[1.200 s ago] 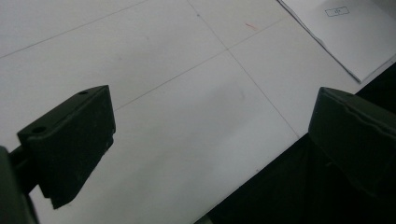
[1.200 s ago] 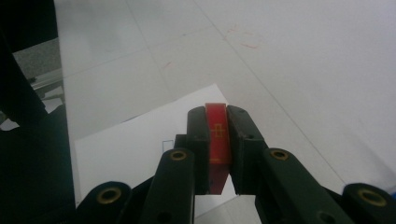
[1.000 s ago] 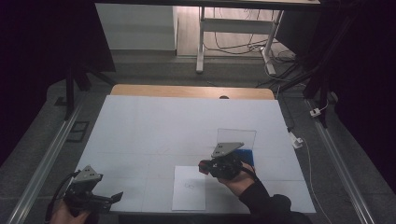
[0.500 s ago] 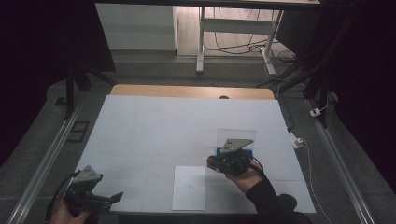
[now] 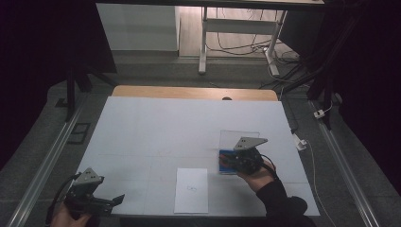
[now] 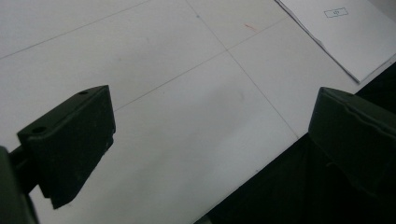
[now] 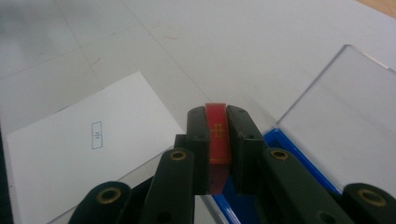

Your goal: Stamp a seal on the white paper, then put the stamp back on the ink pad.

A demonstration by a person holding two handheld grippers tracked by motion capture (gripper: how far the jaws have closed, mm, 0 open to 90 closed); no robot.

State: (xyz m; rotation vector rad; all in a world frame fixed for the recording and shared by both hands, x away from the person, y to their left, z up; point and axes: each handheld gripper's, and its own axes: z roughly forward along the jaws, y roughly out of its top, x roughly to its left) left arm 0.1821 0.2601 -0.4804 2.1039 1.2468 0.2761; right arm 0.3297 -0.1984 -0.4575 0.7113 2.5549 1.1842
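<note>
Red block pinched upright between right hand-held gripper jaws, over blue tray edge. Going left to right: left hand-held gripper spread wide, empty, at counter near corner; paper sheet mid-front; right one beside clear lid.

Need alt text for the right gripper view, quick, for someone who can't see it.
The right gripper is shut on a thin red piece, above a blue tray with a clear open lid. A white sheet lies flat on the white table.
</note>
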